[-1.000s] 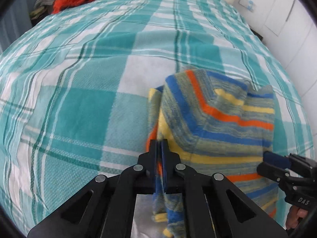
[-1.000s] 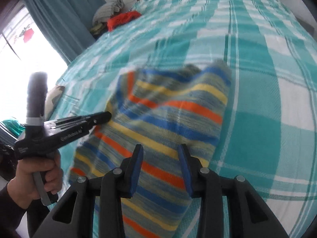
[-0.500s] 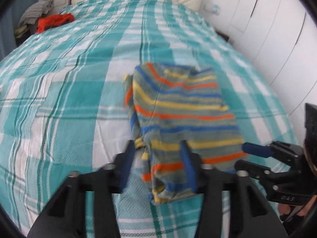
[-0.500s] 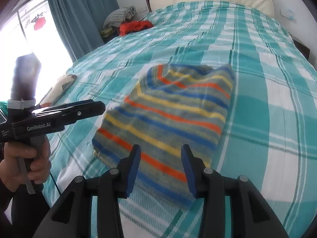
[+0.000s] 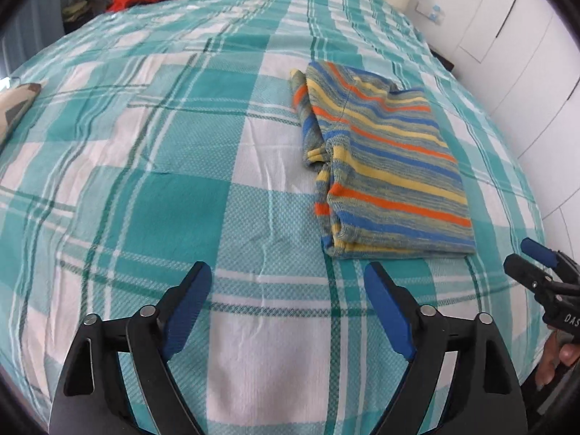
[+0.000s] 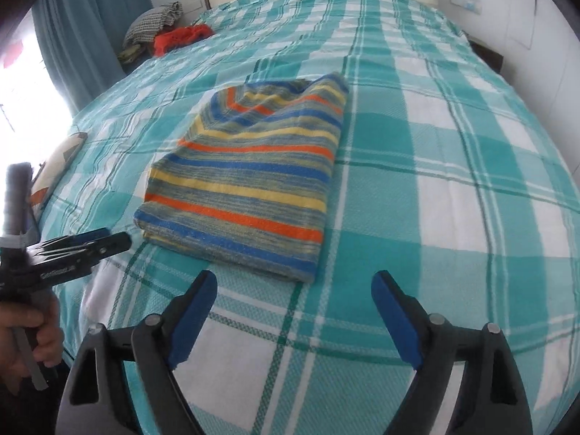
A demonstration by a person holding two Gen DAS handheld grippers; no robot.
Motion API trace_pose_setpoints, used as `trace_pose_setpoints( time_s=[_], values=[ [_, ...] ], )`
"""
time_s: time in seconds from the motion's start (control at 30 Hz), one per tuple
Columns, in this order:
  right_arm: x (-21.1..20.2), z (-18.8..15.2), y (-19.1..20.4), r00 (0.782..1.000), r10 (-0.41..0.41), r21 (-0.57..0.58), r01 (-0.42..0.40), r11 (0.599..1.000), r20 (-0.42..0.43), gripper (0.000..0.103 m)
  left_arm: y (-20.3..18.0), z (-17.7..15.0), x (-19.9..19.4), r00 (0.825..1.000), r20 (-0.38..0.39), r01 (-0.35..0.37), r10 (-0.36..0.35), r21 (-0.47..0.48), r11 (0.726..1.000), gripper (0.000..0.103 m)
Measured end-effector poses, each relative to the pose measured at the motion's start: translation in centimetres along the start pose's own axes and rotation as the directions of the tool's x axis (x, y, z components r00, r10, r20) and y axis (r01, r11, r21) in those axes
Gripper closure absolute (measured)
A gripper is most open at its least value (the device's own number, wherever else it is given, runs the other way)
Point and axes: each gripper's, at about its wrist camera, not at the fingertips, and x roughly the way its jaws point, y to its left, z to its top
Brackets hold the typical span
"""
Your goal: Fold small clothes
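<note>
left wrist view: the folded striped garment (image 5: 384, 166) lies flat on the plaid bed (image 5: 181, 145), near its right edge, bare bedspread to its left. the left claw (image 5: 288, 291) gapes wide, empty. right wrist view: right claw (image 6: 293, 297) spread wide, empty, just short of the garment's near edge.

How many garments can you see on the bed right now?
3. The striped top lies folded mid-bed; a red garment and a grey one sit piled at the far left corner. More may be hidden in that pile.
</note>
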Motion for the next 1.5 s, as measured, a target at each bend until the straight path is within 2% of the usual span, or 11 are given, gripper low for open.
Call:
trace_pose_setpoints(
  time_s=[0.23,0.8,0.87,0.93,1.07,1.17,1.27,1.33,1.4,1.43,1.5],
  values=[
    [-1.6,-1.1,-0.1,0.994,-0.112,-0.003,0.112,0.994,-0.018,0.015,-0.1,-1.8,-1.2,0.998,0.001,-0.062,0.062,0.034,0.998,0.014],
    [-0.1,-2.7,-2.5,0.982,-0.169,0.003,0.169,0.986,-0.083,0.015,-0.3,-0.6,0.9,0.994,-0.041,-0.099,0.102,0.067,0.993,0.014],
    [0.5,-2.8,-3.2,0.992,-0.096,0.016,0.097,0.995,-0.081,0.015,0.2,1.4,1.2,0.998,-0.033,-0.05,0.05,0.021,0.999,0.014],
    [0.5,-1.9,-4.8,0.997,0.077,0.097,-0.076,0.992,-0.01,0.015,0.7,4.0,1.7,0.999,-0.002,0.05,-0.05,-0.057,0.997,0.011],
    [2.8,2.6,-8.7,0.963,0.243,0.285,-0.266,0.921,0.115,0.014,1.2,9.2,5.7,0.98,-0.01,0.196,-0.2,-0.168,0.966,0.007],
    [6.8,6.3,-9.5,0.918,0.374,0.305,-0.397,0.865,0.134,0.014,0.4,11.3,9.7,0.978,-0.09,0.173,-0.189,-0.16,0.972,0.007],
    [11.4,8.1,-8.5,0.876,0.479,0.327,-0.471,0.819,0.06,0.015,-1.0,11.2,11.0,0.986,-0.101,0.122,-0.131,-0.093,0.988,0.007],
    [13.1,8.7,-6.9,0.843,0.536,0.307,-0.524,0.795,0.05,0.025,-2.4,10.9,11.1,0.989,-0.099,0.108,-0.109,-0.019,0.994,0.018],
    [14.1,9.4,-4.7,0.84,0.543,0.277,-0.524,0.805,0.01,0.049,-3.2,10.8,11.3,0.981,-0.112,0.161,-0.159,0.007,0.987,0.08],
    [14.6,9.6,-3.8,0.856,0.516,0.266,-0.494,0.828,-0.016,0.07,-3.3,10.9,11.3,0.978,-0.122,0.166,-0.166,-0.015,0.986,0.081],
    [14.8,9.9,-2.9,0.89,0.454,0.253,-0.434,0.865,-0.027,0.075,-3.3,11.3,10.6,0.982,-0.104,0.157,-0.159,-0.032,0.987,0.087]
  ],
)
